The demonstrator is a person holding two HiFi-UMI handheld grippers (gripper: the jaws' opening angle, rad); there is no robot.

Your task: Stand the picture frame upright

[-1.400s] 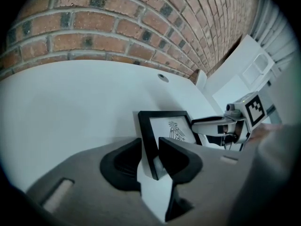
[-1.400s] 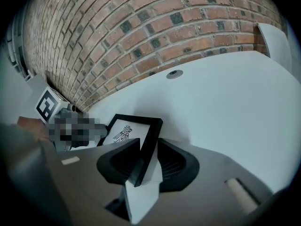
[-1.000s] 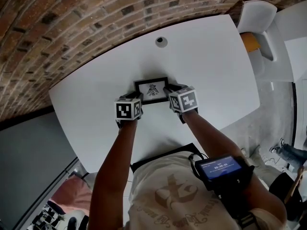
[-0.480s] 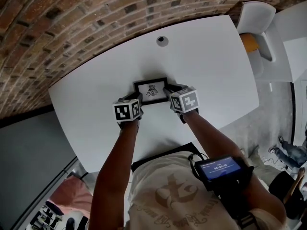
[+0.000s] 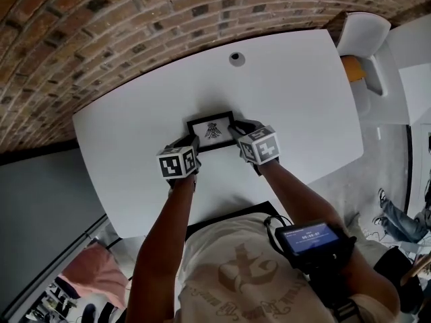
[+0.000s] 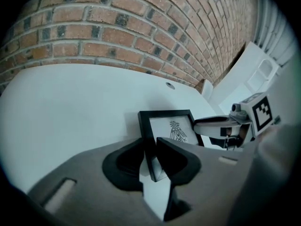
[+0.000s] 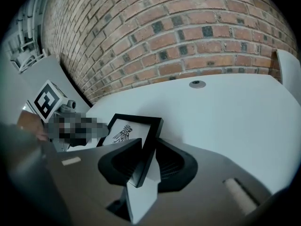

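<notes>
Picture frame point(image 5: 211, 130), tilted, over white table point(image 5: 289, 99)

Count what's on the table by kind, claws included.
Picture frame: 1
Round table port: 1
Claws: 2, left claw and right claw, whose jaws have just been closing on the frame's two side edges
Total: 4

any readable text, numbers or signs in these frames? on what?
Nothing reads cleanly.
Chest screen: a row of digits, too blurred to read.
Shirt print: lettering round a logo, too blurred.
Picture frame: a drawing, no words.
Left marker cube, right marker cube: square codes, no letters.
</notes>
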